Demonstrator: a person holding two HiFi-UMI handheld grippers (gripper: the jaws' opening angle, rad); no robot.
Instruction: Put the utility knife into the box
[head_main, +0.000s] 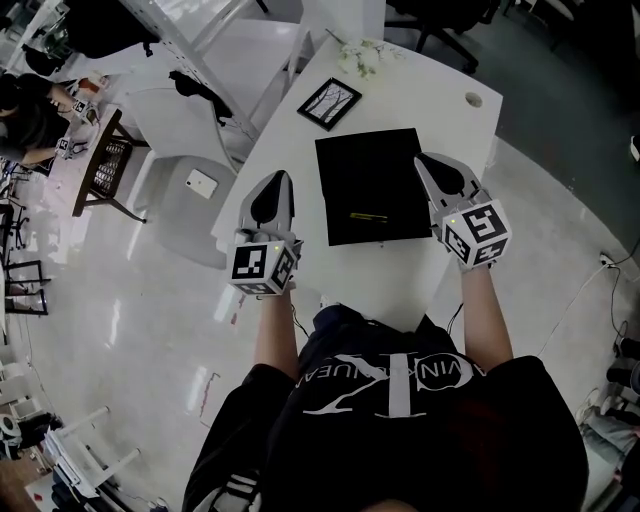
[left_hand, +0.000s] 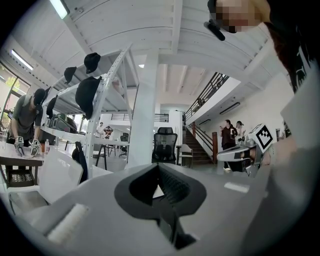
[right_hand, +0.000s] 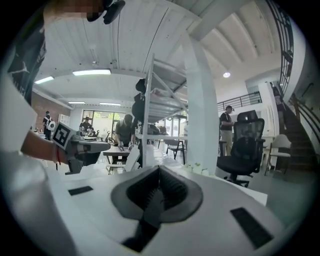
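A white table (head_main: 440, 110) carries a framed picture (head_main: 330, 103) toward eleven o'clock and pale flowers (head_main: 362, 57) at twelve. Off its nine o'clock side stands a white chair (head_main: 165, 115) with a phone (head_main: 202, 183) on it, a wooden stool (head_main: 105, 165) just beyond

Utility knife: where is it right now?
In the head view, the slim yellow-and-black utility knife lies on the black square box, near its edge closest to the person, on the white table.

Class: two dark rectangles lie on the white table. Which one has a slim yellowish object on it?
The larger all-black box; the smaller one farther off is a white-centred framed picture.
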